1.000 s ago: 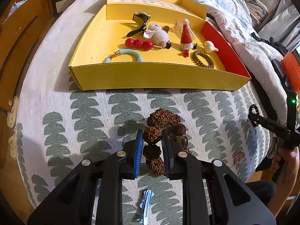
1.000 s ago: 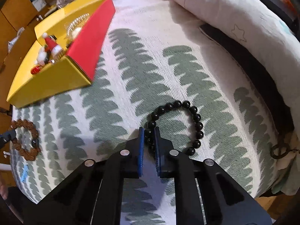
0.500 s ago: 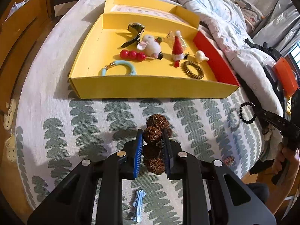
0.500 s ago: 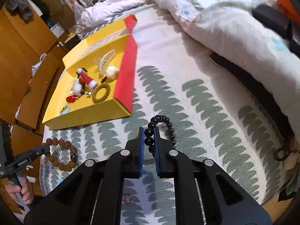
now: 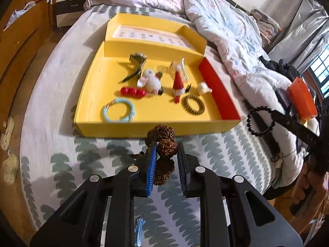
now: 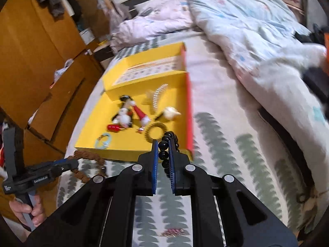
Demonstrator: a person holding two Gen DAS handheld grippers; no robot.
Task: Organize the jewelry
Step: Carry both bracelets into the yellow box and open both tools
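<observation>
My left gripper (image 5: 165, 144) is shut on a brown knobbly bead bracelet (image 5: 164, 147) and holds it in the air just before the front wall of the yellow box (image 5: 156, 127). My right gripper (image 6: 163, 144) is shut on a black bead bracelet (image 6: 164, 144), lifted near the box's front right corner (image 6: 191, 152). The black bracelet also shows in the left wrist view (image 5: 260, 121), and the brown one in the right wrist view (image 6: 86, 156). The box holds a light blue bangle (image 5: 119, 113), red beads (image 5: 132, 92), a gold coil ring (image 5: 193, 107) and small figures.
The box lies on a bed cover with green leaf print (image 5: 222, 144). A rumpled quilt (image 5: 226, 33) lies behind and to the right. A blue hair clip (image 5: 139, 232) and a small reddish clip (image 6: 172, 232) lie on the cover. Wooden cabinets (image 6: 30, 61) stand left.
Both grippers have lifted their bracelets off the bed cover and moved toward the yellow box. The right gripper has swung left, closer to the box's red side.
</observation>
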